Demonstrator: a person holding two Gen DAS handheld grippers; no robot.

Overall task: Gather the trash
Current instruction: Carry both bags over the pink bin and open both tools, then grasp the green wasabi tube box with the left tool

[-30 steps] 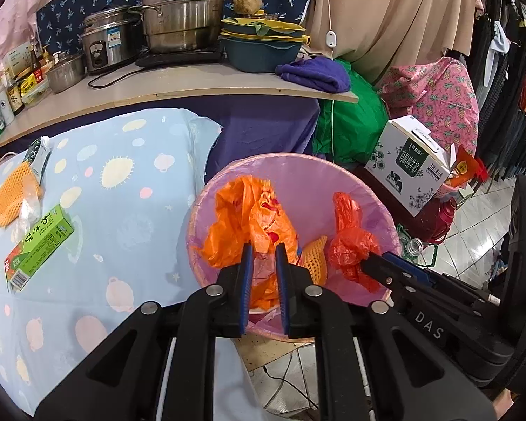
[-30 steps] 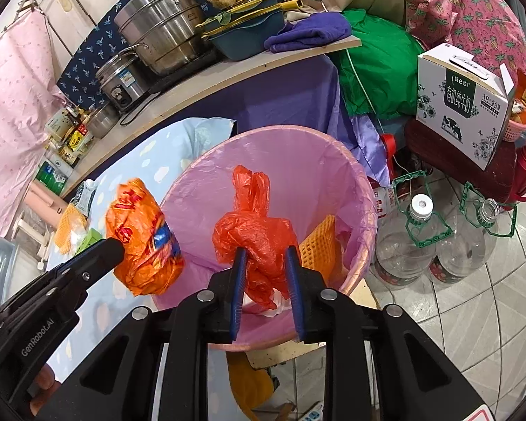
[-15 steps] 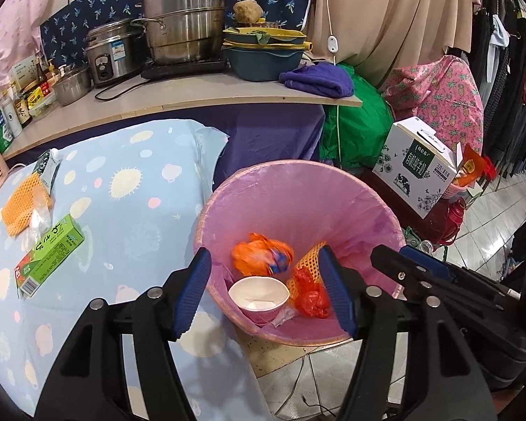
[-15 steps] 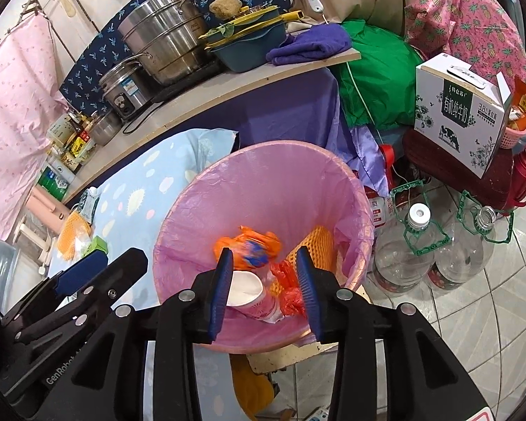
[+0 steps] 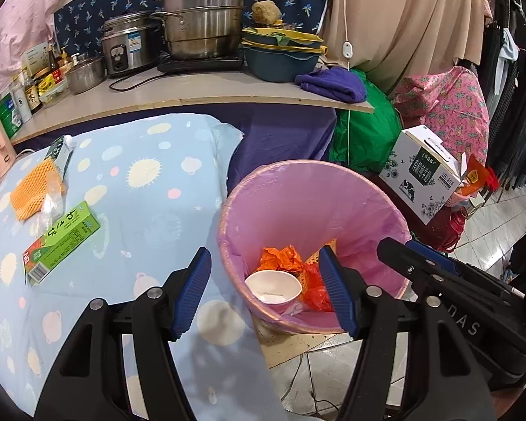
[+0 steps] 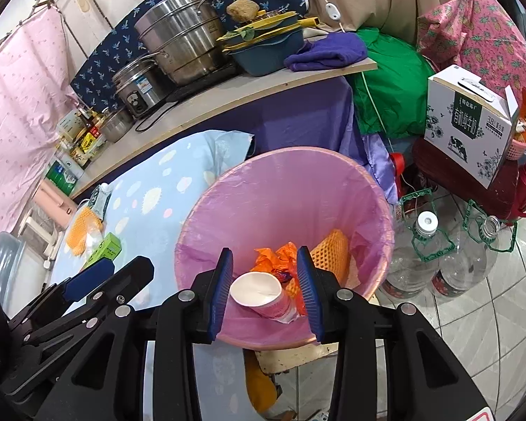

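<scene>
With both grippers' fingers [image 5: 194, 293] open and empty over the bin [image 5: 396, 217], the green carton [image 5: 61, 242] lies far left on the worktop [image 5: 164, 217], long axis diagonal, nearer the left gripper [image 5: 268, 294].

Bin liner [image 5: 308, 207] thin glossy pink plastic; paper cup [image 5: 272, 287] matt white; steamer pot [image 5: 201, 14] shiny metal.

At twelve o'clock in the left wrist view a stacked steel steamer pot [image 5: 202, 10] stands on the counter [image 5: 164, 91], with a rice cooker [image 5: 126, 47] just beside it at its nine o'clock and a folded purple towel [image 5: 331, 86] near the counter's end at its four o'clock. At three o'clock a white milk carton box [image 5: 426, 172] sits in front of pink floral fabric [image 5: 452, 105]. In the right wrist view, two clear water jugs [image 6: 438, 256] stand on the tiled floor [image 6: 491, 322] at four o'clock.
</scene>
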